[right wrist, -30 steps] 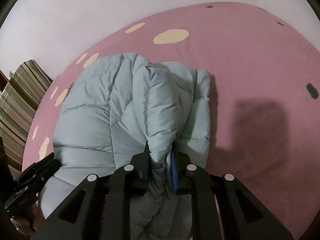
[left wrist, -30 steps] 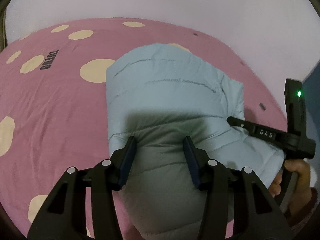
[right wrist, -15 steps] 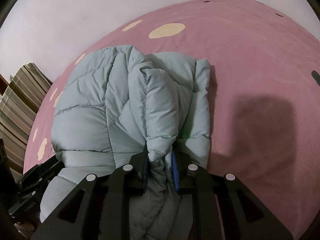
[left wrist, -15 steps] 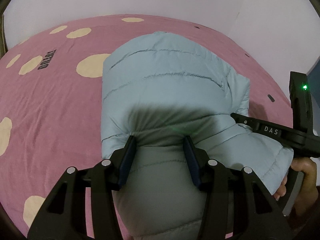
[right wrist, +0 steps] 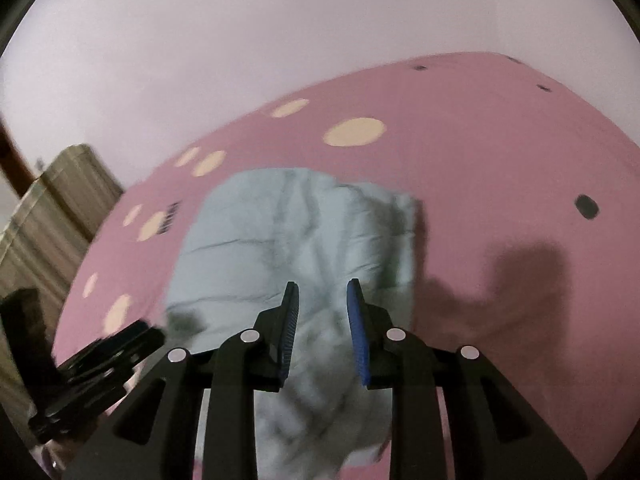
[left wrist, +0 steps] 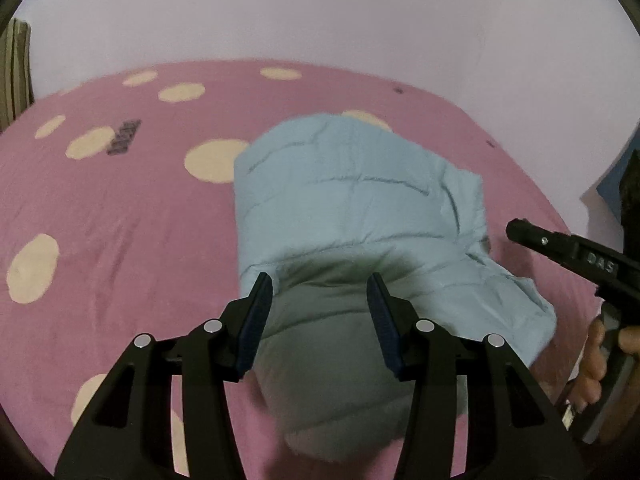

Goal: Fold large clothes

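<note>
A light blue puffer jacket [left wrist: 352,216] lies folded into a thick bundle on the pink bed cover [left wrist: 120,220]. It also shows in the right wrist view [right wrist: 288,240], blurred. My left gripper [left wrist: 320,284] is open, its fingers above the near part of the jacket with nothing between them. My right gripper [right wrist: 322,292] is open above the jacket's near right side and holds nothing. The right gripper shows at the right edge of the left wrist view [left wrist: 568,252]. The left gripper shows at the lower left of the right wrist view [right wrist: 100,364].
The pink cover carries cream dots [left wrist: 216,160] and a dark printed word [left wrist: 124,142]. A pale wall [left wrist: 320,12] rises behind the bed. A striped object [right wrist: 52,208] stands at the bed's left side. A blue thing [left wrist: 612,188] stands at the far right.
My right gripper has opened and let go of the jacket fold, then drawn back and up. The jacket has dropped flatter onto the bed. My left gripper has lifted away, still open.
</note>
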Tool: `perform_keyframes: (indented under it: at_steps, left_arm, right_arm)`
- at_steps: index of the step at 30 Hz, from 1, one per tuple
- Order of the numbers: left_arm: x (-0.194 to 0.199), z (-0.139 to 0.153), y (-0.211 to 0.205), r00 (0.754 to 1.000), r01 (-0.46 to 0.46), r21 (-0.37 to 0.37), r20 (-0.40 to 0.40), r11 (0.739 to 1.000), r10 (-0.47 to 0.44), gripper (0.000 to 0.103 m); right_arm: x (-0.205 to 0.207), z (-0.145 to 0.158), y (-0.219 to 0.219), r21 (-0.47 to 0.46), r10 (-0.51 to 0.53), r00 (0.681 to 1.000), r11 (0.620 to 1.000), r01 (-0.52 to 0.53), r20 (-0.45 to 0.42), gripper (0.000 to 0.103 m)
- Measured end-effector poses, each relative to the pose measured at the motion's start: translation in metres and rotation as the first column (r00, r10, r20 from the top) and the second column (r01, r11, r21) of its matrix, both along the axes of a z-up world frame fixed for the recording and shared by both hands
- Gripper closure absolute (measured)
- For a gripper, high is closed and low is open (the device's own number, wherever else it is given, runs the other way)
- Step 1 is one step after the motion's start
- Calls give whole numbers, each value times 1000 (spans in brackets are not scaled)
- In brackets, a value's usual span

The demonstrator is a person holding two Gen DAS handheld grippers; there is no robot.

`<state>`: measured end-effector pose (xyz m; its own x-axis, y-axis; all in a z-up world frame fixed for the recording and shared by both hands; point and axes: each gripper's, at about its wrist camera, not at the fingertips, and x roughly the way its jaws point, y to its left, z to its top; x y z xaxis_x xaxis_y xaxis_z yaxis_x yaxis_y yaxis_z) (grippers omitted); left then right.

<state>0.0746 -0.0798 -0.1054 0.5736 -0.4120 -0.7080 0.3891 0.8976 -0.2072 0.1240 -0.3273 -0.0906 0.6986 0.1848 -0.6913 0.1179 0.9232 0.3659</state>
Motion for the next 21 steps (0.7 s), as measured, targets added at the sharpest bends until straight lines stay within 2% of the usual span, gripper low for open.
perform_keyframes:
  at_steps: [3, 5, 8, 10, 14, 18, 21]
  left_arm:
    - [-5, -5, 2, 1000, -2, -13, -16, 1000, 2, 54]
    - [-4, -14, -1, 999, 1, 4, -40, 1000, -1, 54]
    - [-3, -24, -8, 999, 8, 30, -44, 1000, -7, 54]
    - [-1, -30, -14, 999, 25, 57, -48, 998, -22, 54]
    - [9, -45, -20, 996, 25, 56, -87, 998, -20, 54]
    - [10, -51, -21, 997, 28, 76, -71, 997, -22, 54]
    - [6, -42, -19, 998, 39, 99, -51, 994, -34, 55]
  right_arm:
    - [-8, -2, 22, -25, 85, 996, 996, -85, -17, 77]
    - [-9, -13, 33, -43, 119, 992, 992, -121, -52, 77]
    - [-7, -32, 39, -89, 109, 990, 989, -117, -92, 78]
    - [-1, -48, 34, -77, 99, 987, 991, -109, -123, 78]
    - [11, -75, 26, -44, 87, 986, 995, -94, -145, 80]
    - [9, -78, 28, -62, 70, 988, 995, -79, -140, 80]
    - [5, -72, 29, -66, 60, 990, 995, -69, -129, 79]
